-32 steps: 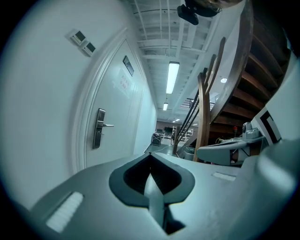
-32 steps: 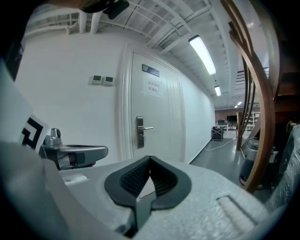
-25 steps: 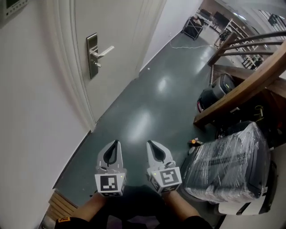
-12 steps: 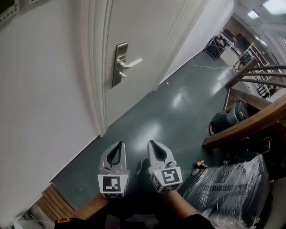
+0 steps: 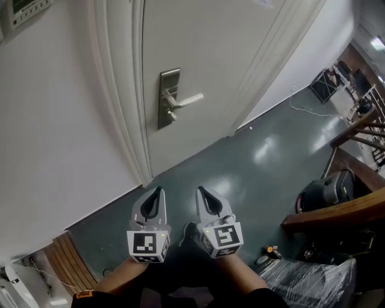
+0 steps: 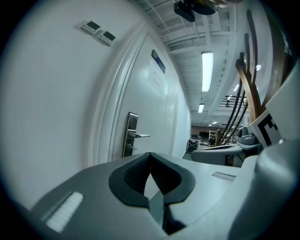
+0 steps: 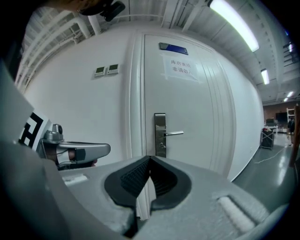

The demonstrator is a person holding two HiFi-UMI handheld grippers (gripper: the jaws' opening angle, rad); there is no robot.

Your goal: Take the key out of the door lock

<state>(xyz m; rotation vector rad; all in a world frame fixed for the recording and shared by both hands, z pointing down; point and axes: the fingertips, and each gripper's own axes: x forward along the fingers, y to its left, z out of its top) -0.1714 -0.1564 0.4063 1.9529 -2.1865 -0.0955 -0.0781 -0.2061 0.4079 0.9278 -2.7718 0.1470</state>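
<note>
A white door [image 5: 216,66] carries a steel lock plate [image 5: 169,98] with a lever handle [image 5: 187,100]. A small key [image 5: 172,114] sticks out of the plate below the handle. It also shows in the right gripper view as the key [image 7: 161,146] and in the left gripper view as the key [image 6: 129,148]. My left gripper [image 5: 158,192] and right gripper [image 5: 200,191] are held side by side low over the floor, well short of the door. Both point toward it. Both are shut with nothing between their fingers.
The door frame [image 5: 120,102] and a white wall [image 5: 54,120] lie to the left, with a control panel [image 5: 24,9] high up. Wooden slats [image 5: 69,264] sit at lower left. A wooden stair rail [image 5: 337,213], a dark bag [image 5: 325,189] and a plastic-wrapped load [image 5: 307,286] stand at right.
The door and its lock plate have shifted from upper left toward the middle of the head view and look nearer. Both grippers stay side by side and shut.
</note>
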